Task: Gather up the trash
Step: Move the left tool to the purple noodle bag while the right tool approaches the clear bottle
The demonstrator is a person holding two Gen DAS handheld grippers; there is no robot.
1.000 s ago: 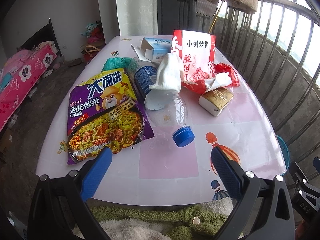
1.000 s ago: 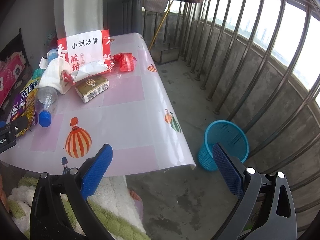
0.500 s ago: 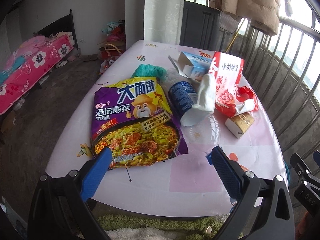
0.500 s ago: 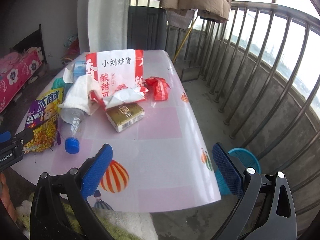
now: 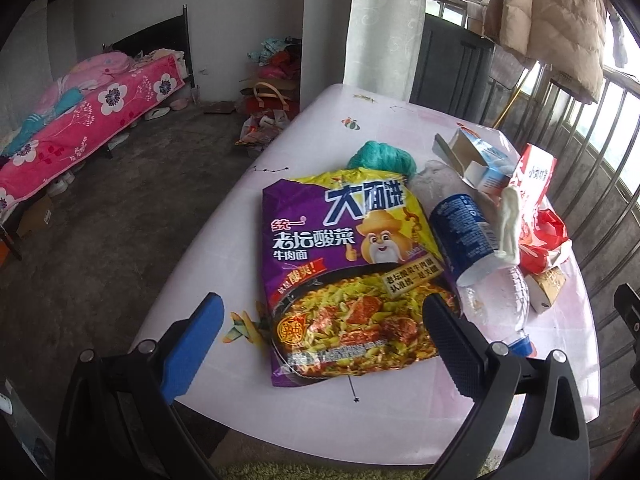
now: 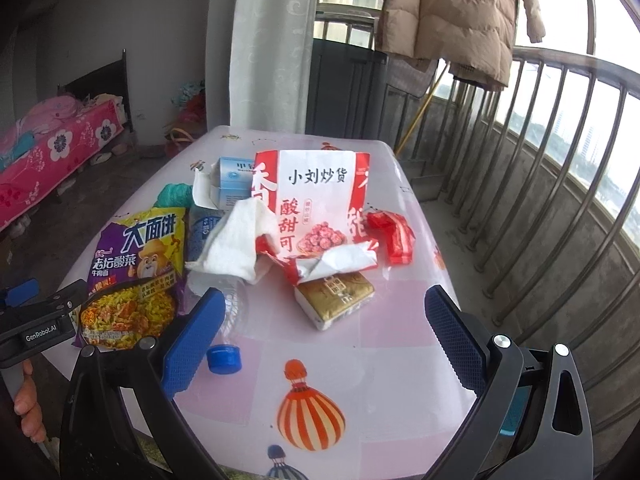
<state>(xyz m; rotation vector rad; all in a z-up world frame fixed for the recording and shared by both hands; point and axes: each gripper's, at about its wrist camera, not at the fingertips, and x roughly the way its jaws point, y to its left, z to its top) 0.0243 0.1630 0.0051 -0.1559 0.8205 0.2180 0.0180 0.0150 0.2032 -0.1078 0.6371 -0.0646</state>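
On table (image 6: pixel 400 360): noodle packet (image 5: pixel 344 276) "大面饼" (purple), snack bag (image 6: pixel 320 204) "小刘炒货".

Left tool (image 5: pixel 320 312): black plastic frame, two arms, blue ribbed pads on the fingers (image 5: pixel 188 348), silver round screw heads at the pivots. Right tool (image 6: pixel 320 316): same build, black arms, blue textured pads (image 6: pixel 452 332), silver screws. Left tool body, seen from the right wrist view, carries white "GenRobot.AI" lettering, with a hand (image 6: pixel 30 412) below it.
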